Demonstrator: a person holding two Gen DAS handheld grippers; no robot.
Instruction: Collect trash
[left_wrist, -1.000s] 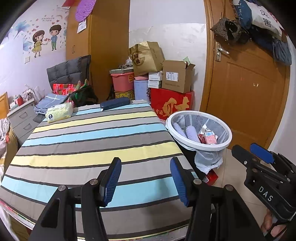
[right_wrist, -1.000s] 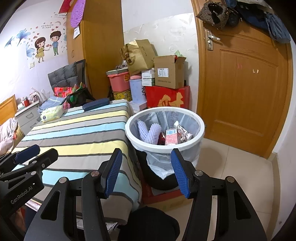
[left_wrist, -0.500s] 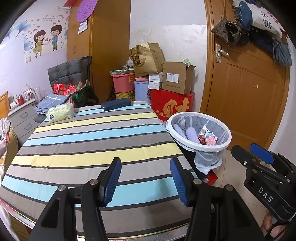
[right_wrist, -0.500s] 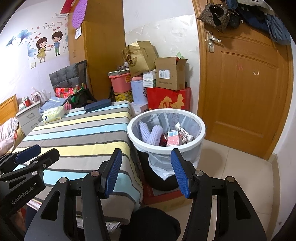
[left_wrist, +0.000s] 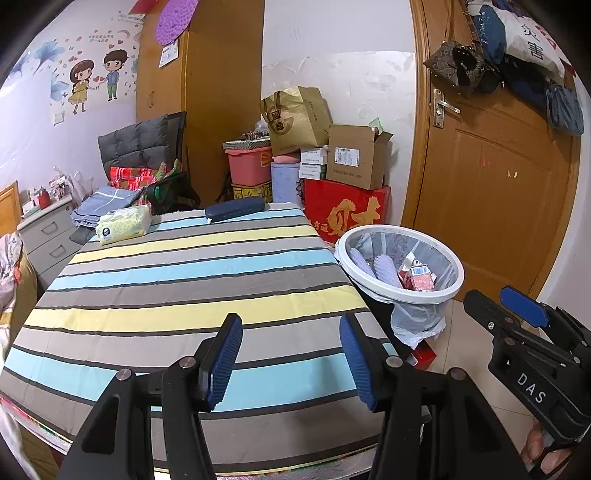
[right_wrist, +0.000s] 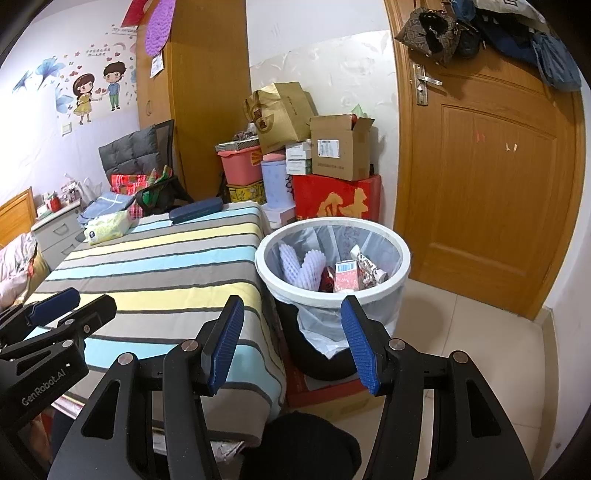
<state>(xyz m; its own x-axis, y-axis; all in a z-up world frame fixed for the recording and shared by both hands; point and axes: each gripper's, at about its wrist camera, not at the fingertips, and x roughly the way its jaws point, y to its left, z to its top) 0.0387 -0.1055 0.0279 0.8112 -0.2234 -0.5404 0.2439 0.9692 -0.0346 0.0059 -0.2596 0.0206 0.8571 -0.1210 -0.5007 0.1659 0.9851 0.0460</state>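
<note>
trash (right_wrist: 345, 275) sits in bin (right_wrist: 400, 258), unchanged; left tool (left_wrist: 290, 360), right tool (right_wrist: 291, 343) released, empty; worktop (left_wrist: 184, 280) looks cleared.

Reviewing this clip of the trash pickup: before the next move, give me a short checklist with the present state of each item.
1. Left tongs open and holding nothing: ok.
2. Right tongs open and holding nothing: ok.
3. Trash bin upright beside the table, liner in place: ok.
4. Room left in the bin above the foam nets and cartons: ok.
5. Loose trash on the striped tablecloth: cannot tell; only a tissue pack and a dark case lie at its far end.
</note>
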